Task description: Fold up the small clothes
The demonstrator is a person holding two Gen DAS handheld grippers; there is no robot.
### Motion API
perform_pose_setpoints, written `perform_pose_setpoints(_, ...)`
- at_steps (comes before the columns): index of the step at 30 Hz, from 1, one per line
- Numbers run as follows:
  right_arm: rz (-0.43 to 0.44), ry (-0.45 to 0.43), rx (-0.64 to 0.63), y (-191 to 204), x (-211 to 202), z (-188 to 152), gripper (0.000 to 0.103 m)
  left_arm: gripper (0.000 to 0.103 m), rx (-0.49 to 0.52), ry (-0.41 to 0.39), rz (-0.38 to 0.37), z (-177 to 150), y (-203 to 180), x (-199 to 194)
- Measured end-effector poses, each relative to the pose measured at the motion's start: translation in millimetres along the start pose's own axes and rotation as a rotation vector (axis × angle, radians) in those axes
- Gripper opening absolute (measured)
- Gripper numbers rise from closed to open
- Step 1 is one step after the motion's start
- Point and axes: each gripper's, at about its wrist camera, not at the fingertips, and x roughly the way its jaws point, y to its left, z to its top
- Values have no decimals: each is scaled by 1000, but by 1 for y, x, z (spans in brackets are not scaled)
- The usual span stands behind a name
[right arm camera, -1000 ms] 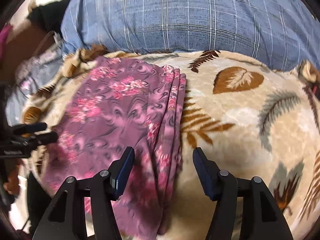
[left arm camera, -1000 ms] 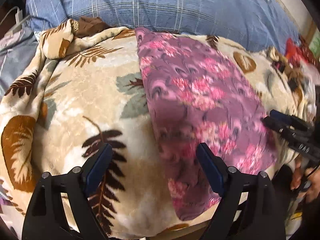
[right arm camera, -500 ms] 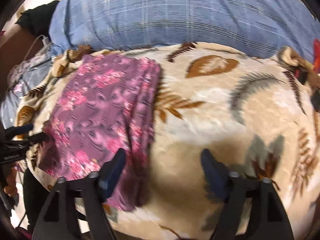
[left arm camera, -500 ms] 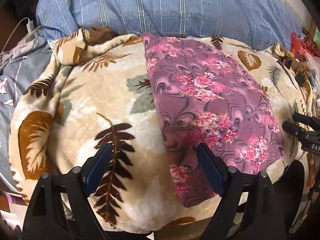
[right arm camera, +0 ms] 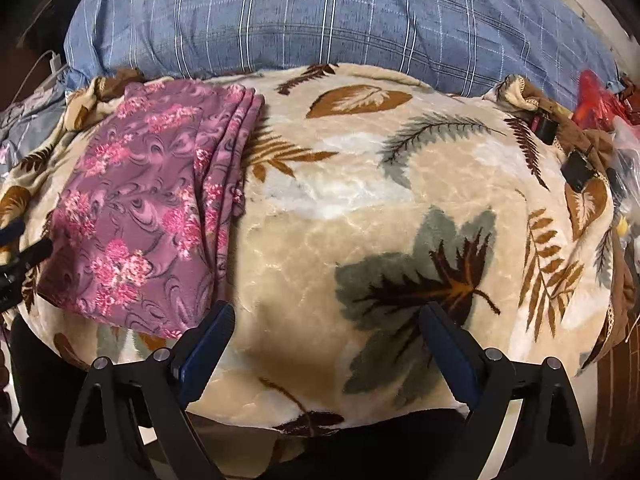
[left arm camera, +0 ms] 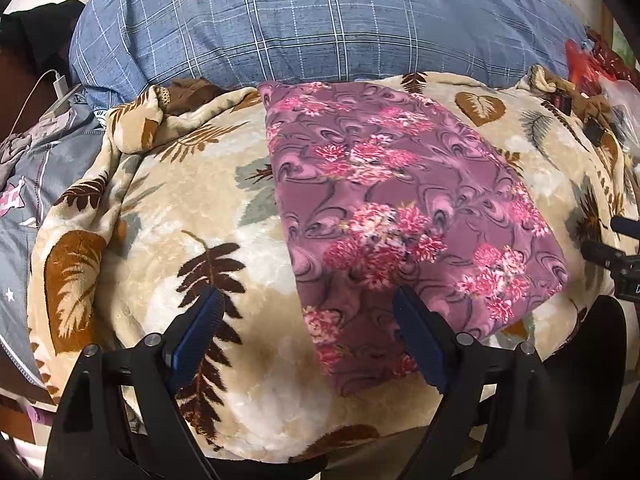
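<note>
Purple floral garment [right arm camera: 132,216] lies apart from the empty, opening right claw [right arm camera: 326,336].

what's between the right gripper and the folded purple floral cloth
Right wrist view: only bare beige leaf-print fleece blanket between the opening right gripper and the folded purple floral cloth.

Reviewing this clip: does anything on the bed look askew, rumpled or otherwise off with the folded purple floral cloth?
Mostly tidy. The purple floral cloth lies flat on the leaf-print blanket, but its near end sticks out as a narrower flap, and in the right wrist view its stacked layer edges fan out unevenly. Both tools are clear of it.
</note>
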Motion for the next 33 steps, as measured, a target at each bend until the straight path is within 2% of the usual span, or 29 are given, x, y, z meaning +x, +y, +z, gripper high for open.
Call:
perform_pose_setpoints(6, 9, -71, -47, 12, -13, 2, 96, 88, 1, -17, 21, -5, -1, -8)
perform_pose_setpoints(10, -29, -107, -108, 27, -17, 1, 102, 88, -28, -5, 4, -10, 3, -11)
perform_pose_setpoints(18, -49, -141, -139, 35, -29, -5, 102, 88, -63, 2, -31, -26, 5, -21)
perform_pose_setpoints(23, -74, -164, -143, 31, -37, -10, 103, 88, -60, 1, -46, -32, 3, -27)
perform_pose_setpoints(33, -35, -175, -127, 27, -46, -14, 103, 88, 14, -38, -65, -37, -19, -44)
